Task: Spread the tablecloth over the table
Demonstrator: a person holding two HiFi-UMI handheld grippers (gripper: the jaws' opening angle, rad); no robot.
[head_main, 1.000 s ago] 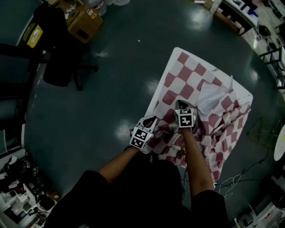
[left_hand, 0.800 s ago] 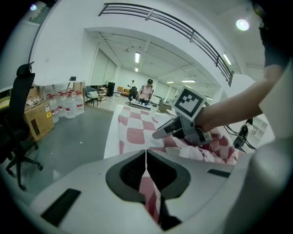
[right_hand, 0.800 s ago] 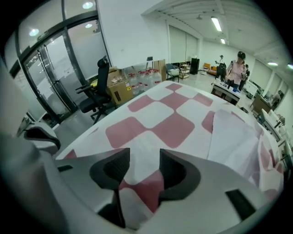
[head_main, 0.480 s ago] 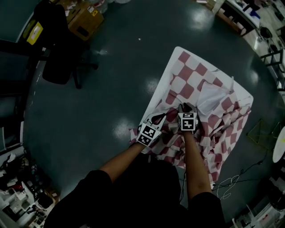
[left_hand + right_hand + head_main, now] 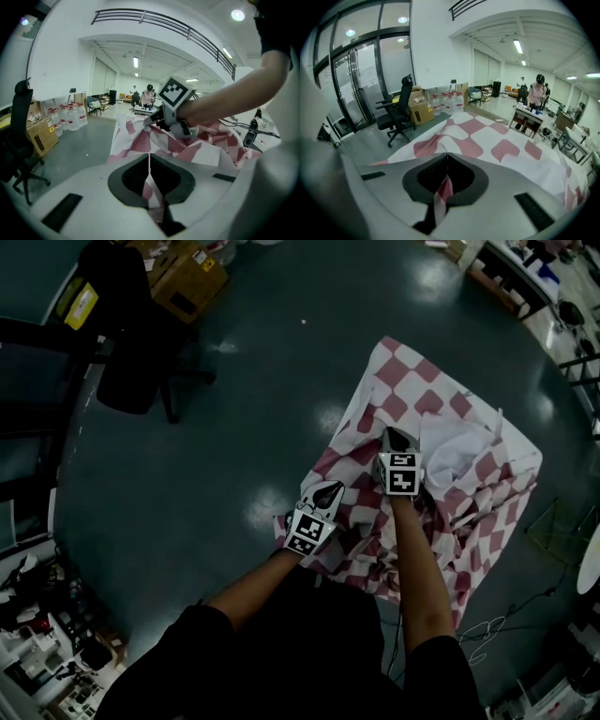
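Observation:
A red-and-white checked tablecloth (image 5: 441, 456) lies crumpled over the table, bunched along the near side. My left gripper (image 5: 323, 495) sits at the cloth's near left edge, and its jaws are shut on a fold of the tablecloth (image 5: 206, 145), with a strip caught between them. My right gripper (image 5: 394, 437) is farther in, over the middle of the cloth, and it also shows in the left gripper view as the right gripper (image 5: 150, 123). In the right gripper view its jaws are shut on a fold of the tablecloth (image 5: 497, 140), which spreads flat ahead.
A black office chair (image 5: 131, 343) and a cardboard box (image 5: 192, 277) stand on the dark floor to the left. Water bottles (image 5: 70, 117) line the wall. Cables (image 5: 483, 629) lie on the floor by the table's near right. Desks and people (image 5: 536, 96) are far off.
My right gripper has moved away from me across the table, dragging cloth with it. The left gripper has shifted a little along the near left edge.

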